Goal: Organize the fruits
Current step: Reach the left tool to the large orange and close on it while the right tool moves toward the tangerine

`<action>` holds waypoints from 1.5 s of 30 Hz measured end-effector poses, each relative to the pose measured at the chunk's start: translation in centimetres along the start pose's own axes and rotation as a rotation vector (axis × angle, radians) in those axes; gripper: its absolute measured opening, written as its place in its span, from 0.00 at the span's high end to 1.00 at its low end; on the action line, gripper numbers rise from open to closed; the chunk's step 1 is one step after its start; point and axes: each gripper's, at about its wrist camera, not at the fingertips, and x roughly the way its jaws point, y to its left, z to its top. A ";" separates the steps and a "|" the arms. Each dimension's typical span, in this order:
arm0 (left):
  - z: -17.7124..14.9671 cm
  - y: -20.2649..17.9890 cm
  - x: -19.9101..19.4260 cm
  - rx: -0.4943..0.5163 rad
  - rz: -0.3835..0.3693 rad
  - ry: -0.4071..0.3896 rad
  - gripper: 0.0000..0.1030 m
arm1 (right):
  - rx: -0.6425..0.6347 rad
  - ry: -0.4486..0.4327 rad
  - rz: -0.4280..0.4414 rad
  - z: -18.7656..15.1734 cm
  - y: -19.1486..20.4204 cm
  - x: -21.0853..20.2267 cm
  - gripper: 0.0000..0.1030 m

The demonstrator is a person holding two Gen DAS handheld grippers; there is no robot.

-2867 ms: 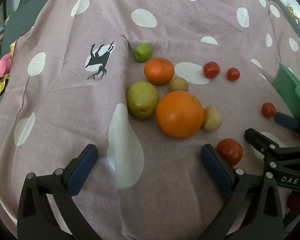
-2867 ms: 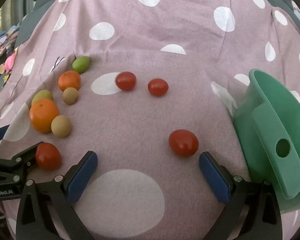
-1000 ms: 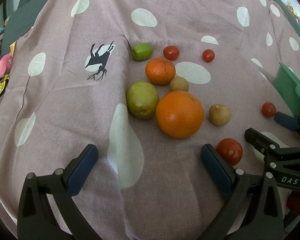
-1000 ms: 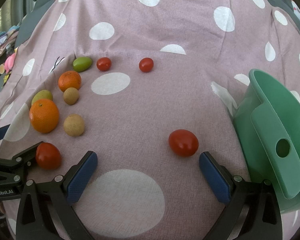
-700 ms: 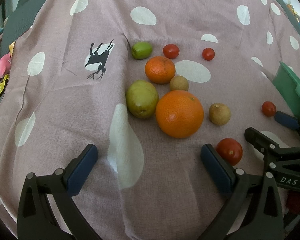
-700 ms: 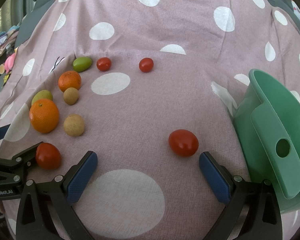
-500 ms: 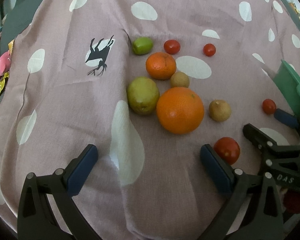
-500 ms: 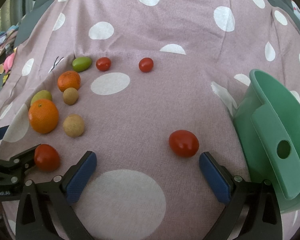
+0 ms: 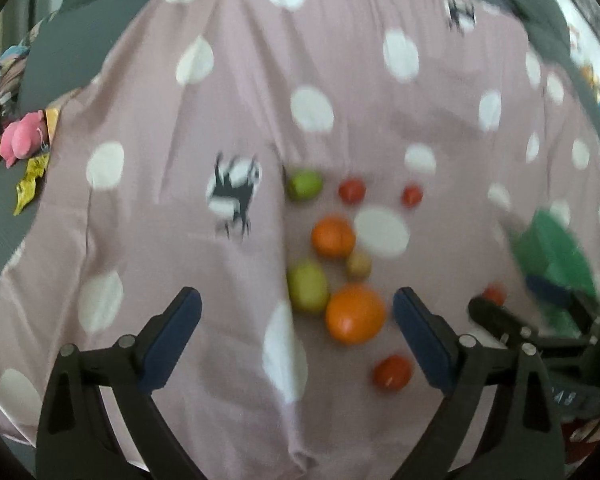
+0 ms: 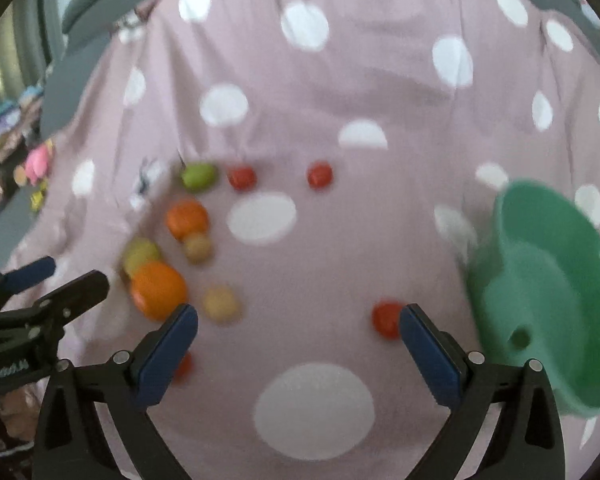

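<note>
Fruit lies loose on a pink dotted cloth (image 9: 228, 92): a big orange (image 9: 355, 313), a green pear (image 9: 308, 286), a smaller orange (image 9: 333, 237), a lime (image 9: 305, 185) and several small tomatoes. My left gripper (image 9: 296, 320) hangs above them, its jaws wide but closing, with nothing held between them. My right gripper (image 10: 298, 340) is open and empty. A red tomato (image 10: 386, 319) lies on the cloth by its right finger (image 10: 428, 356). A green bowl (image 10: 548, 280) stands to the right. Both views are blurred.
A brownish round fruit (image 10: 220, 303) lies beside the big orange (image 10: 158, 290). Two tomatoes (image 10: 242, 177) (image 10: 320, 175) rest further back. Pink toys (image 9: 20, 138) and clutter sit off the cloth at the left edge. Grey cushions border the cloth at the back.
Both grippers have risen, so the fruit looks smaller and lower in both views. Before that, two tomatoes rolled further back and one brownish fruit shifted right.
</note>
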 end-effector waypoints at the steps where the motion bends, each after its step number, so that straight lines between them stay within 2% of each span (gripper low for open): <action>1: 1.0 0.2 -0.6 -0.014 -0.010 -0.017 0.07 | 0.003 0.000 0.015 0.7 0.2 -0.4 0.02; 6: 5.0 -0.3 -1.7 -0.041 0.022 -0.081 0.08 | 0.016 -0.056 0.065 4.5 0.9 -1.4 0.02; 10: 5.1 0.4 -1.4 -0.066 -0.006 -0.082 0.09 | 0.019 -0.064 0.039 5.2 0.9 -0.6 0.05; 13: 4.4 0.6 -0.6 -0.052 -0.016 -0.052 0.10 | 0.035 -0.048 0.059 4.4 0.1 0.3 0.10; 17: 3.5 0.8 0.6 -0.036 0.011 -0.022 0.15 | 0.074 -0.019 0.075 4.4 -0.9 1.2 0.19; 21: 2.5 0.9 2.1 -0.062 -0.073 0.064 0.27 | 0.109 0.005 0.138 4.3 -1.2 1.9 0.23; 26: 1.3 -0.8 3.4 -0.026 -0.149 0.140 0.30 | 0.158 0.048 0.232 4.0 -1.0 3.0 0.38; 33: 0.1 -2.0 5.7 0.003 -0.127 0.273 0.33 | 0.200 0.076 0.253 3.7 -1.2 3.6 0.38; 41: -0.2 -2.1 5.5 0.028 -0.101 0.267 0.33 | 0.193 0.086 0.246 3.7 -1.1 3.8 0.38; 45: 0.0 -2.1 5.5 -0.015 -0.153 0.287 0.39 | 0.191 0.087 0.240 3.6 -1.0 3.8 0.38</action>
